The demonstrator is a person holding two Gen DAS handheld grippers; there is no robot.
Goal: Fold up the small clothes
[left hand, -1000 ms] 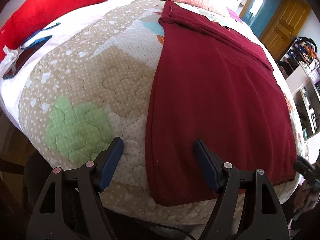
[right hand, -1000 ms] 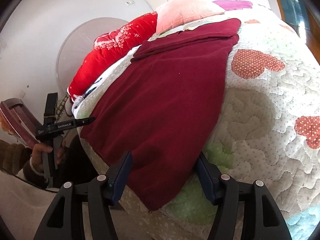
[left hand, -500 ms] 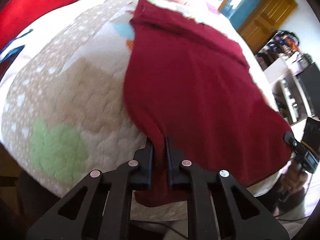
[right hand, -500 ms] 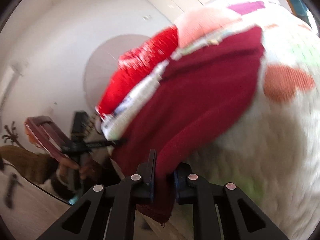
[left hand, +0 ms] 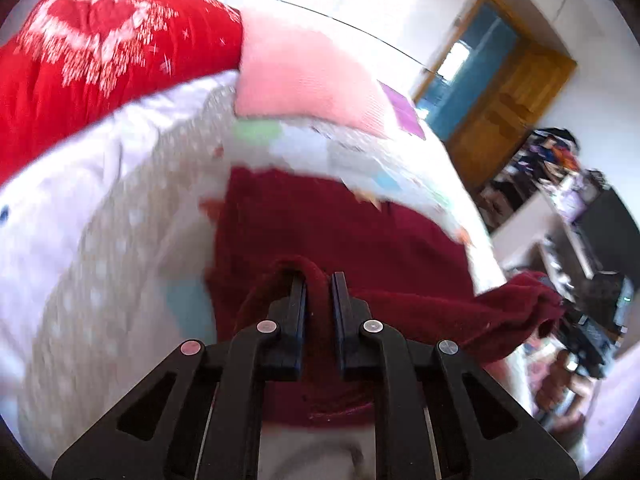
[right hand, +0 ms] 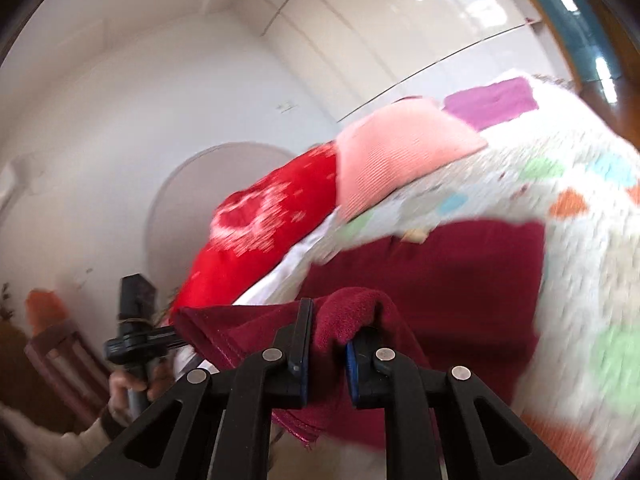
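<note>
A dark red garment (left hand: pixel 340 232) lies on the quilted bed; it also shows in the right wrist view (right hand: pixel 440 272). My left gripper (left hand: pixel 318 280) is shut on its near left corner, with a fold of cloth bunched between the fingers. My right gripper (right hand: pixel 330 320) is shut on the near right corner, with cloth bulging over the fingers. Both corners are lifted off the bed and the near edge hangs stretched between the grippers. The right gripper's held corner shows in the left wrist view (left hand: pixel 528 300). The left gripper shows in the right wrist view (right hand: pixel 136 340). Both views are blurred.
The patchwork quilt (left hand: pixel 120 240) covers the bed. A red pillow (left hand: pixel 100 52) and a pink pillow (left hand: pixel 304 80) lie at the head. A wooden door (left hand: pixel 508 96) and cluttered shelves (left hand: pixel 560 184) stand to the right. A white wall (right hand: pixel 160 80) and a wooden chair (right hand: pixel 60 360) are on the left.
Both grippers closed on the garment's near corners, then lifted them and carried them toward the pillows. The near part of the garment has left the quilt.
</note>
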